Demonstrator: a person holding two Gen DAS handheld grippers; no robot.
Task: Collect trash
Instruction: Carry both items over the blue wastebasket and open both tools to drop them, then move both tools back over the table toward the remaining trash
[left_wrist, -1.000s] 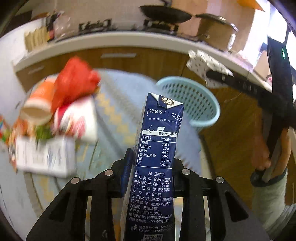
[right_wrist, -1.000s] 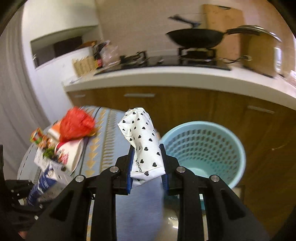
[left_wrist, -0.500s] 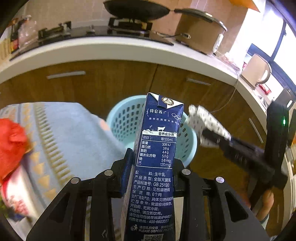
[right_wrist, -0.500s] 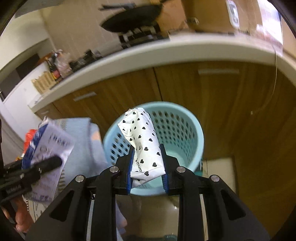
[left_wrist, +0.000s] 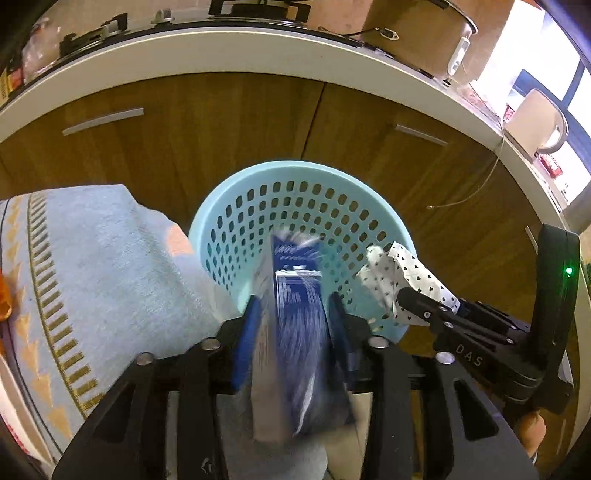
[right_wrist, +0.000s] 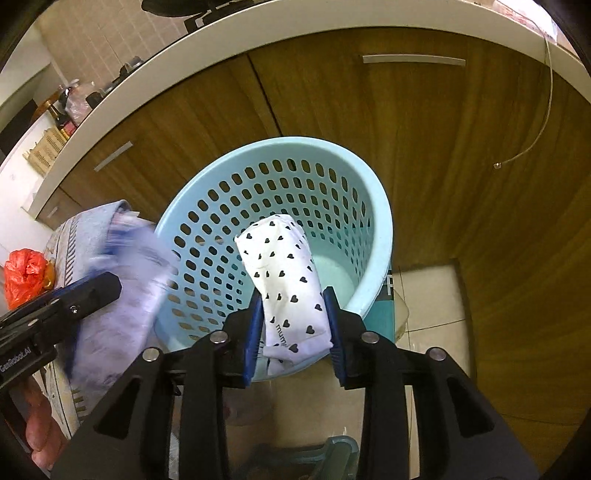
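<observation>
A light blue perforated trash basket (left_wrist: 295, 173) stands on the floor against wooden cabinets; it also shows in the right wrist view (right_wrist: 380, 206). My left gripper (left_wrist: 293, 314) has its jaws parted, and the dark blue milk carton (left_wrist: 299, 332) between them is motion-blurred and slipping down at the basket's near rim. The carton shows blurred in the right wrist view (right_wrist: 125, 280). My right gripper (right_wrist: 293, 314) is shut on a white wrapper with black hearts (right_wrist: 288, 284) and holds it over the basket's rim. The wrapper also shows in the left wrist view (left_wrist: 399, 277).
A table with a light blue patterned cloth (left_wrist: 92, 266) lies left of the basket, with a red bag (right_wrist: 24, 277) on it. Wooden cabinet doors (left_wrist: 221, 125) and a white counter (left_wrist: 221, 44) stand behind. A teal box (right_wrist: 384, 306) sits beside the basket on the tiled floor.
Both grippers have moved closer over the basket. My left gripper has opened and the milk carton, held firmly before, now slides blurred between the jaws. The right gripper still holds the wrapper.
</observation>
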